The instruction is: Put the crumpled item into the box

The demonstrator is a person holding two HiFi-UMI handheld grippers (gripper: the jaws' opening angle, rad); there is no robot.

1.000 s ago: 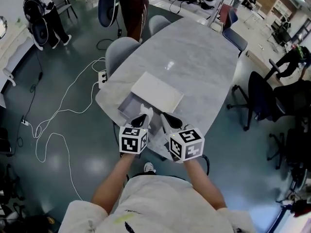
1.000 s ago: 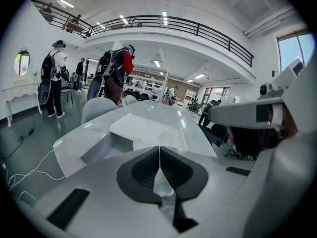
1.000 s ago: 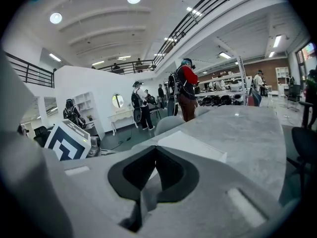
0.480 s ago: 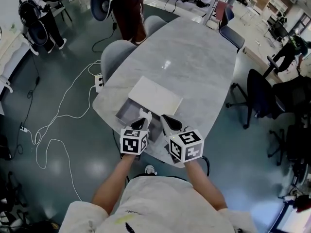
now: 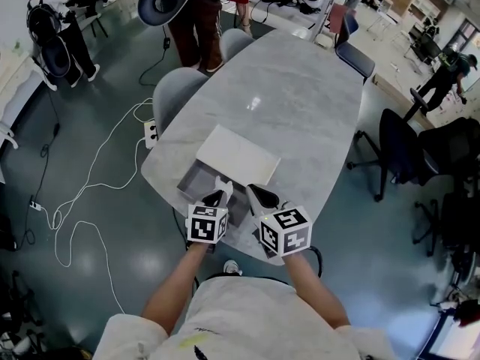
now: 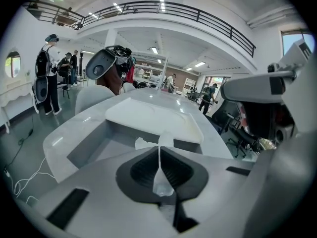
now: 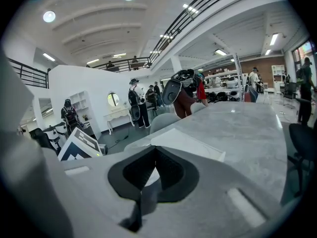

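Wearing a pale short-sleeved T-shirt (image 5: 247,313), small yellow and black marks on the chest. Light grey shells on left gripper (image 5: 218,196) and right gripper (image 5: 253,193), with black ribbed fingers (image 6: 143,170). Each carries a black-and-white marker cube (image 5: 206,224).

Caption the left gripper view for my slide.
Left gripper shut on the crumpled white item, facing the open grey box, with the white lid lying just beyond.

In the left gripper view only a thin edge and two white tips of the crumpled item (image 6: 164,139) show at the pressed-together jaws of the left tool (image 6: 159,155); the rest is hidden by the tool's body. In the head view it cannot be seen at all, and both tools cover the near part of the box (image 5: 196,180). The person's hands are hidden behind the marker cubes, and a standing person (image 5: 201,32) beyond the bench (image 5: 315,103) is cut off by the top edge
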